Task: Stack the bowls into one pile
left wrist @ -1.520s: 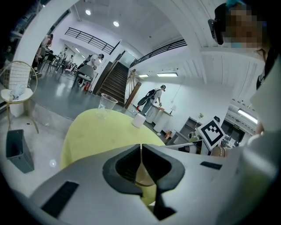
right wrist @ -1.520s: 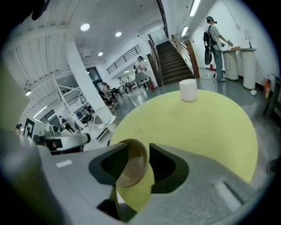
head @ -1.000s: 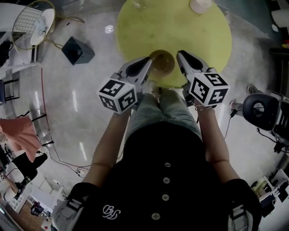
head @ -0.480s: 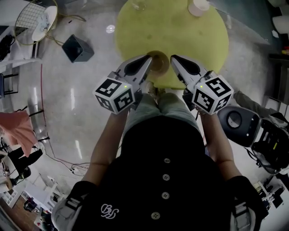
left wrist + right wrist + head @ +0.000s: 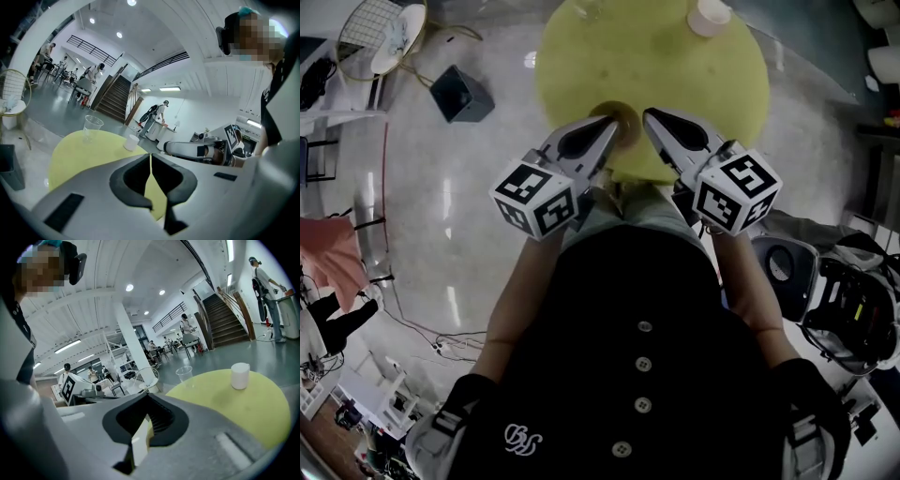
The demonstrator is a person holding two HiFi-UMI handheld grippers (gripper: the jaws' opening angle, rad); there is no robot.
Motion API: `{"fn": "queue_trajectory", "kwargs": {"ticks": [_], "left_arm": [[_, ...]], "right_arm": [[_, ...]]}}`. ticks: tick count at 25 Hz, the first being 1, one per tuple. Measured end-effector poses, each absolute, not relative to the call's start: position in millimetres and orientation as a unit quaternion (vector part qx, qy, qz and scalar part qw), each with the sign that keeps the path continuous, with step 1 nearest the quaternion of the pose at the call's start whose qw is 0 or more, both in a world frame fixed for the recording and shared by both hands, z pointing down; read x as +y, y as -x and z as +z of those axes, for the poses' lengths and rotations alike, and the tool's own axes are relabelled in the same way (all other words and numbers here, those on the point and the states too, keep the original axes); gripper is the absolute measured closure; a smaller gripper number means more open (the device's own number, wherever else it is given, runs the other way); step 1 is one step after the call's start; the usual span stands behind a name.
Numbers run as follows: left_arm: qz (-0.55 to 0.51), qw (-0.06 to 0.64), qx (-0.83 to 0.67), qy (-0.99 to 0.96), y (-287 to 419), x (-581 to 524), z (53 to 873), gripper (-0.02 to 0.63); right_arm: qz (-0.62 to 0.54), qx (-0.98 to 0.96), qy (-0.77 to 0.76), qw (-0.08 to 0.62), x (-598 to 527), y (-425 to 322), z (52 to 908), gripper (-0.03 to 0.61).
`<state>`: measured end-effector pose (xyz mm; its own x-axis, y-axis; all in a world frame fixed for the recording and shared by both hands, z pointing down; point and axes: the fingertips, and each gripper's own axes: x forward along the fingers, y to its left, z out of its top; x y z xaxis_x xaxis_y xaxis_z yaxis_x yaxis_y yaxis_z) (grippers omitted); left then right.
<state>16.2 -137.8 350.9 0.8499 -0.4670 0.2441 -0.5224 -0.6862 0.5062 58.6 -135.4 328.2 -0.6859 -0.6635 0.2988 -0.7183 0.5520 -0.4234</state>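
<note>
Yellow table [image 5: 675,75] bears brown bowl [image 5: 619,114]

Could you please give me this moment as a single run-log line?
left tool: shut, empty | right tool: shut, empty | bowl: at yellow table near edge, seen between tool tips

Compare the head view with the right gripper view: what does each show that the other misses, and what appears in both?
Only the head view shows the bowl at the near edge of the yellow table, between the left gripper and right gripper, plus the black box on the floor and the person's black shirt. Only the right gripper view shows the staircase, people in the hall and its own shut jaws. Both show that table, the white cup and the left gripper.
</note>
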Motion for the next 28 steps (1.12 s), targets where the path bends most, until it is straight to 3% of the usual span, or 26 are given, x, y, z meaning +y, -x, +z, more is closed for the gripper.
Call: {"fn": "queue_trajectory", "kwargs": {"ticks": [28], "left_arm": [[0.047,0.291,-0.275,-0.915,-5.5,-116.0,349.9,0.594]], "right_arm": [[0.231,-0.913,-0.313,0.123,-105.5,-37.0,325.0,0.574]]}}
